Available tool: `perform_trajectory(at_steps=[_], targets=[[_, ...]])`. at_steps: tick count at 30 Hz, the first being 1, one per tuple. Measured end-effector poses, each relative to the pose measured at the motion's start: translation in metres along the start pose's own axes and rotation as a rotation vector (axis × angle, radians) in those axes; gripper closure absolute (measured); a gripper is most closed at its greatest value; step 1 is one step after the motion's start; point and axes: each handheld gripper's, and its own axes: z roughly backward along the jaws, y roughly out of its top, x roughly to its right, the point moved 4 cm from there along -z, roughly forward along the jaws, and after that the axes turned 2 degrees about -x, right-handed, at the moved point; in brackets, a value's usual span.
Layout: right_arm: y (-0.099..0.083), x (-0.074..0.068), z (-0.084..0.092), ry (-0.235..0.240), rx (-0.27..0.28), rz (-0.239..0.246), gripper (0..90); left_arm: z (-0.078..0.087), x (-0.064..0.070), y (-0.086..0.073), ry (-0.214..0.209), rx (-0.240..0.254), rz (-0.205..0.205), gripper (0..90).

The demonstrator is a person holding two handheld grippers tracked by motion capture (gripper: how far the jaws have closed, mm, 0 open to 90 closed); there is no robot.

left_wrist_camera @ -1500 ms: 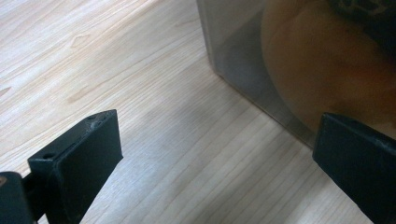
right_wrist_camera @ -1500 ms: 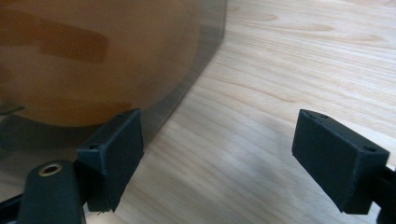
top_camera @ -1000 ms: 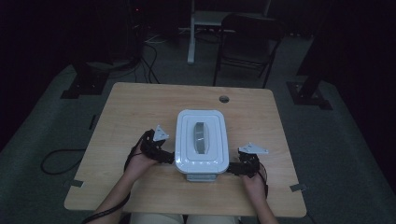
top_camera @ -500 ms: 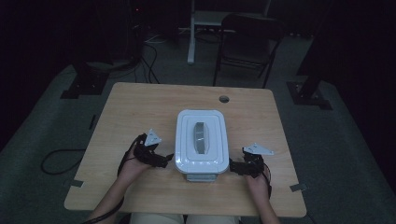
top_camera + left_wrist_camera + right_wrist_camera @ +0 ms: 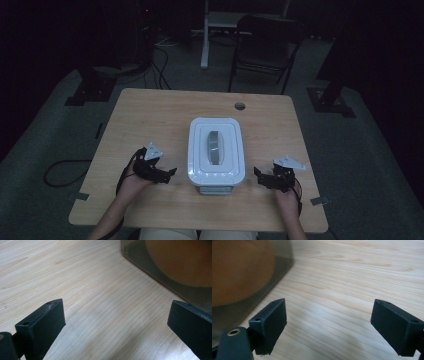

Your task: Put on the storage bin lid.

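Note:
A white lidded container (image 5: 215,151) with a grey handle strip on its lid stands in the middle of the wooden table (image 5: 165,112). My left gripper (image 5: 170,173) rests open just left of the container's near end, apart from it. My right gripper (image 5: 259,176) rests open just right of it, also apart. In the left gripper view the clear container wall (image 5: 160,277) shows something orange-brown inside, beyond the wide-apart jaws of my left gripper (image 5: 115,325). In the right gripper view the same wall (image 5: 249,275) lies at upper left, beyond the spread jaws of my right gripper (image 5: 328,327).
A round cable hole (image 5: 240,106) sits near the table's far edge. Behind the table stand a dark folding chair (image 5: 267,42) and a white stand (image 5: 207,35). Cables lie on the floor at left (image 5: 60,167). Bare wood surrounds the container.
Both grippers have drawn back from the container's sides, the left one leftward and the right one rightward, and now sit slightly nearer the front edge. The container has not moved.

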Motion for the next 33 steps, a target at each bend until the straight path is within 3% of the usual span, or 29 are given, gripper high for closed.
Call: perform_trajectory(at_steps=[2, 8, 17, 19, 23, 33], targets=[[-0.001, 0.002, 0.001, -0.004, -0.001, -0.004, 13.1, 0.002, -0.002, -0.002, 0.001, 0.0, 0.005, 1.9], [-0.009, 0.018, 0.009, -0.074, -0.025, -0.028, 13.2, 0.009, -0.01, -0.015, 0.024, -0.016, 0.023, 1.9], [-0.018, 0.034, 0.019, -0.122, -0.03, -0.063, 13.2, 0.018, -0.02, -0.032, 0.063, -0.033, 0.081, 1.9], [-0.022, 0.041, 0.022, -0.167, -0.043, -0.077, 13.1, 0.022, -0.026, -0.041, 0.093, -0.05, 0.101, 1.9], [-0.027, 0.048, 0.025, -0.232, -0.054, -0.098, 13.1, 0.031, -0.033, -0.053, 0.11, -0.051, 0.125, 1.9], [-0.034, 0.062, 0.032, -0.258, -0.083, -0.145, 13.1, 0.051, -0.054, -0.083, 0.186, -0.071, 0.219, 1.9]])
